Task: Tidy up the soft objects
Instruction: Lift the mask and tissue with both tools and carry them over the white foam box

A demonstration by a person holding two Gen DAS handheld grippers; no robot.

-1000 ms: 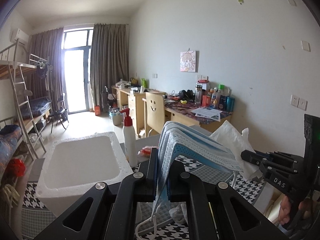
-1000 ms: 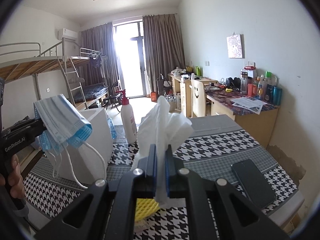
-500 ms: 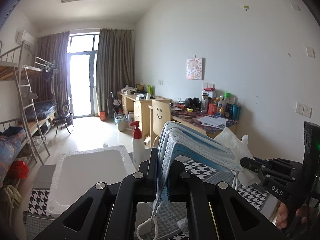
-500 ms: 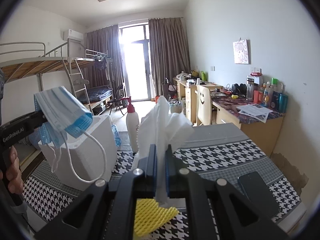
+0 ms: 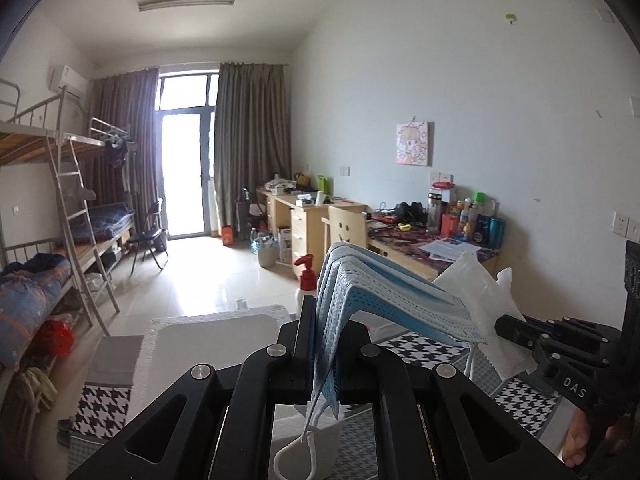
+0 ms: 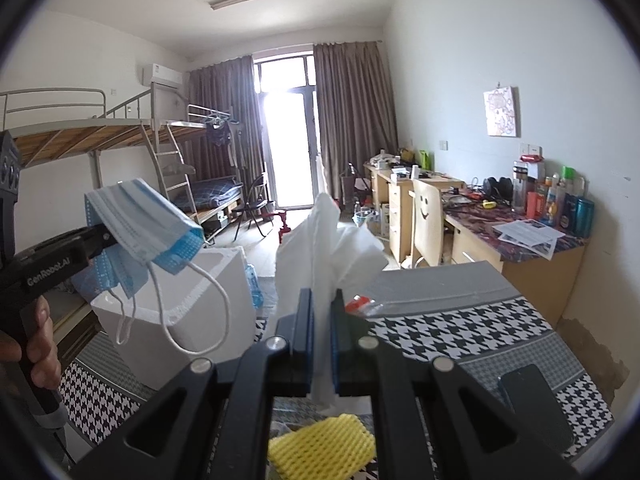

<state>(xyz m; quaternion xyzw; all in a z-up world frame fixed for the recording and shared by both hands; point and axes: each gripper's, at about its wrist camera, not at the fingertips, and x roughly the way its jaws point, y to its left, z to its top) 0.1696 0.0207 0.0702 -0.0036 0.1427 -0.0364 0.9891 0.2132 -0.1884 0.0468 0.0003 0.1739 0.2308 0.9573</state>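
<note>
Right wrist view gives me what the left lacks: the houndstooth table (image 6: 460, 328) stretching right, a dark phone (image 6: 536, 408) near its corner, and a yellow foam net (image 6: 324, 444) under my fingers. Both views show the white foam box (image 5: 216, 344), open-topped, at the table's left. My left gripper (image 5: 324, 344) is clamped on a stack of blue face masks (image 5: 380, 292), loops dangling over the box. My right gripper (image 6: 320, 332) is pinched on white tissue (image 6: 328, 248), held above the table.
</note>
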